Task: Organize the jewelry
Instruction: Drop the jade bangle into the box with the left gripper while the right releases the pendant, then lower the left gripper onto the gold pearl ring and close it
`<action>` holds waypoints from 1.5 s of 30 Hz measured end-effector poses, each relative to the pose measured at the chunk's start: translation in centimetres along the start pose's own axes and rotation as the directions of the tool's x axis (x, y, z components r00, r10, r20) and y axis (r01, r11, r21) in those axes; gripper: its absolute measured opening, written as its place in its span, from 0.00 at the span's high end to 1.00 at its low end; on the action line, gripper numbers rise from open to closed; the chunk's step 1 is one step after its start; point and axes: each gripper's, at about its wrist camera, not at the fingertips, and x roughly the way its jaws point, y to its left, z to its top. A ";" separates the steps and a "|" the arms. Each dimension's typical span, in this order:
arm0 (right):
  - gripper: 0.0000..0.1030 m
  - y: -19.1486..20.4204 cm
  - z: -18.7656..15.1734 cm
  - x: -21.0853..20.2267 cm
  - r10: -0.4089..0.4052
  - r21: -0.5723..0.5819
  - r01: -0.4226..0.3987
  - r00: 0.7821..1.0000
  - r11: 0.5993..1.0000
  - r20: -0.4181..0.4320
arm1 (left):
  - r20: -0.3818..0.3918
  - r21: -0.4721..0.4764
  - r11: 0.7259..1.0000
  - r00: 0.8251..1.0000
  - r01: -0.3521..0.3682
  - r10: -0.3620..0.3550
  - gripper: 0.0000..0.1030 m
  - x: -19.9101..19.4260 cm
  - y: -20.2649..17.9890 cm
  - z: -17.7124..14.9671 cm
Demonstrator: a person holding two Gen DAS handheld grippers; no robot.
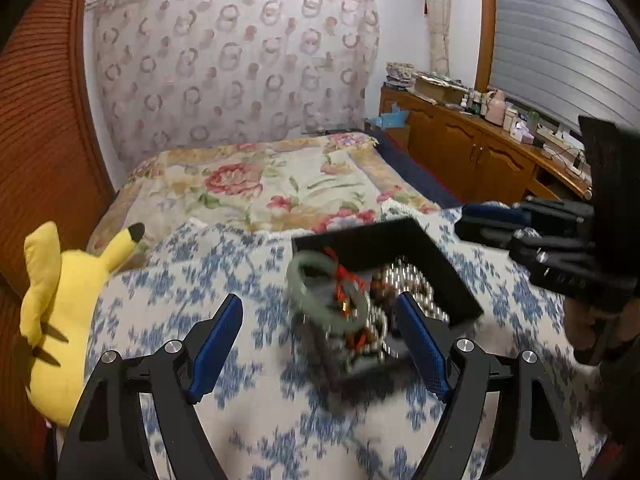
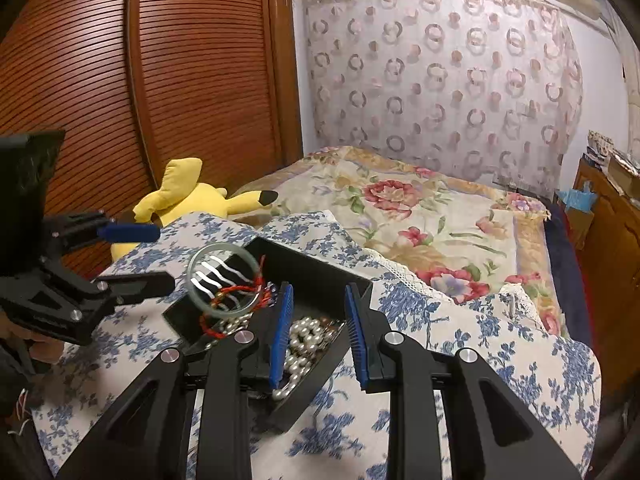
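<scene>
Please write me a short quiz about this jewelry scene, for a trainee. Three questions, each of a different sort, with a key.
1. True or false: the left tongs stand open.
2. What fills the black box on the bed?
A. coins
B. pearl-like beads
C. keys
3. Fill in: the bangle with the red cord is ____ in colour.

Key: 1 true; 2 B; 3 green.
</scene>
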 end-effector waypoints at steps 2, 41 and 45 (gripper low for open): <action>0.72 0.6 -0.6 -0.7 -0.002 0.000 0.002 1.000 1.000 -0.006 | -0.010 -0.005 1.000 1.000 0.002 -0.002 0.27 -0.6 0.1 -1.1; 0.91 7.7 -9.7 -1.3 -0.002 -0.066 -0.014 0.973 0.998 -0.231 | -0.163 0.025 0.993 0.980 0.116 -0.111 0.26 -2.0 -4.7 -11.1; 0.91 7.0 -9.7 -2.1 -0.014 -0.057 0.002 0.976 0.998 -0.218 | -0.173 0.066 0.988 0.977 0.140 -0.127 0.28 -1.7 -6.4 -11.0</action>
